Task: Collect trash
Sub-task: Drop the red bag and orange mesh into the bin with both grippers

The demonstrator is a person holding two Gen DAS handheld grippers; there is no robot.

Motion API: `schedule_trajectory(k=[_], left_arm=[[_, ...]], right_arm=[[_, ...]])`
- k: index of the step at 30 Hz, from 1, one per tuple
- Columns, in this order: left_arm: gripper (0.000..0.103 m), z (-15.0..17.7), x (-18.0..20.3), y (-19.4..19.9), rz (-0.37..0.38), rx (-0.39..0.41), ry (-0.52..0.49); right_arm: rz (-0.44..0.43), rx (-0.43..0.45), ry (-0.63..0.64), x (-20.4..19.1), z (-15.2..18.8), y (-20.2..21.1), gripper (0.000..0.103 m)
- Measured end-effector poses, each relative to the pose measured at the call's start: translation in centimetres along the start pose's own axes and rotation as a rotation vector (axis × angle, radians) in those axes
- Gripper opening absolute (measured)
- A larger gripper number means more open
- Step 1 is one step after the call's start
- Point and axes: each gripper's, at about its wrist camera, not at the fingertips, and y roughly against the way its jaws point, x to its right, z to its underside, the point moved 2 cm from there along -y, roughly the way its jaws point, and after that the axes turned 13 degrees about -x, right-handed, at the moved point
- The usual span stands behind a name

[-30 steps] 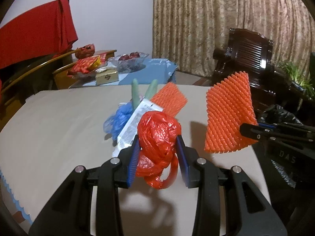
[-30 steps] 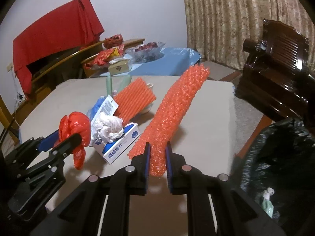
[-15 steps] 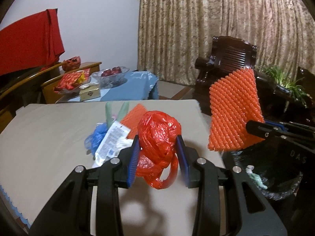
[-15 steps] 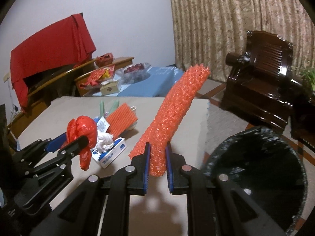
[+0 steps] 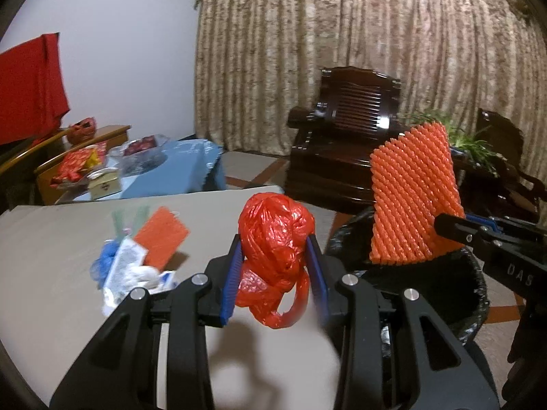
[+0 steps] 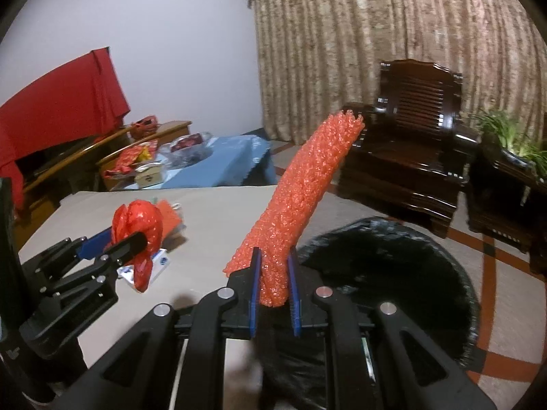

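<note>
Now the left claw (image 5: 273,273) grips the red bag (image 5: 275,239), the right claw (image 6: 275,287) the orange foam net (image 6: 301,198).

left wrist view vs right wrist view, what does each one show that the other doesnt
Only the left wrist view shows the blue glove, the white wrapper and the foam net's broad flat face. Only the right wrist view shows the whole mouth of the black trash bag and the net edge-on. Both show the red plastic bag in the left gripper, the right gripper clamping the net, and the table.

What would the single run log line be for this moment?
left gripper: holds crumpled red plastic bag | right gripper: holds orange foam net sleeve
</note>
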Motion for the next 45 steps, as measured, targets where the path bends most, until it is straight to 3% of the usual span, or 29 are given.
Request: schedule_trajectory(k=[13,23,27,28,31,33,41,45], left_arm=[[0.035,-1.0,8.3,-4.1,0.117,-0.025,-0.106],[0.036,-0.8,12.7,-7.9,0.191,-0.082,-0.151],[0.04,-0.8,13.8,-9.2,0.214,-0.107,-0.157],[0.045,-0.9,14.0,-9.5,0.222,-0.113,-0.156],[0.056,-1.1,14.3,-9.9,0.228,-0.118,-0.154],[0.063,-1.2,14.2,-10.1,0.228,-0.116,-0.149],[0.088,-1.9,11.1,-8.4,0.168,-0.072,-0.109],[0.093,-2.4,8.3,-6.7,0.113,-0.04,-0.083]], right_arm=[[0.14,-0.029,-0.123,8.1,3.1,1.0,0.014],[0.19,-0.071,-0.19,12.2,4.9,-0.1,0.015],[0.197,-0.096,-0.203,13.1,5.4,-0.8,0.018],[0.2,-0.102,-0.203,13.3,5.6,-1.0,0.018],[0.208,-0.115,-0.206,13.6,6.0,-1.4,0.033],[0.216,-0.116,-0.219,13.8,6.2,-1.5,0.053],[0.237,-0.075,-0.23,13.4,6.0,-0.4,0.095],[0.215,-0.034,-0.204,11.9,5.0,0.3,0.097]])
